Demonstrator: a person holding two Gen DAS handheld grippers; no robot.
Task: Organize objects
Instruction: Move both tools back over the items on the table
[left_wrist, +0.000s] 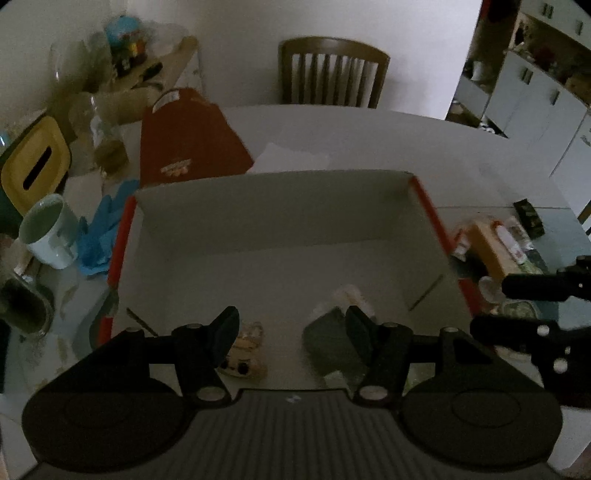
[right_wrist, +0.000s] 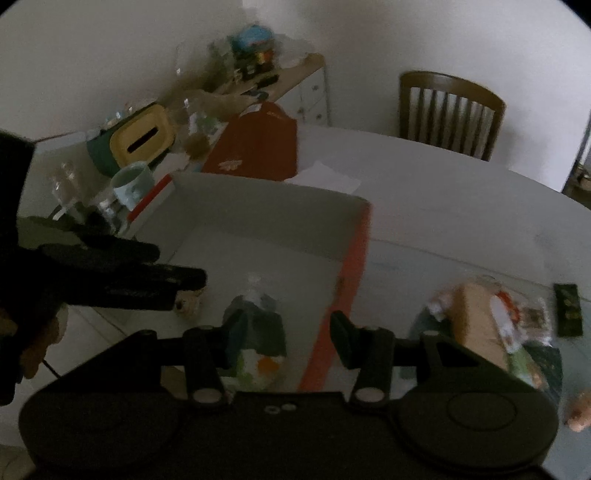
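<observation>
An open cardboard box (left_wrist: 273, 206) with red outer sides and a pale inside fills the middle of the table. On its floor lie a small beige toy with dark eyes (left_wrist: 243, 354) and a dark packet (left_wrist: 325, 339). My left gripper (left_wrist: 291, 332) hangs open over the box's near end, between these two things and holding nothing. My right gripper (right_wrist: 288, 339) is open too, straddling the box's red right wall (right_wrist: 354, 277), with the dark packet (right_wrist: 255, 325) by its left finger. Right of the box lies a pile of packets (right_wrist: 480, 321).
Left of the box stand a pale mug (left_wrist: 48, 232), blue gloves (left_wrist: 103, 229), a yellow-lidded container (left_wrist: 33, 162) and a glass jar (left_wrist: 99, 136). A red bag (left_wrist: 188, 140) lies behind it. A wooden chair (left_wrist: 332, 74) is at the far side. A small dark packet (right_wrist: 569, 310) lies far right.
</observation>
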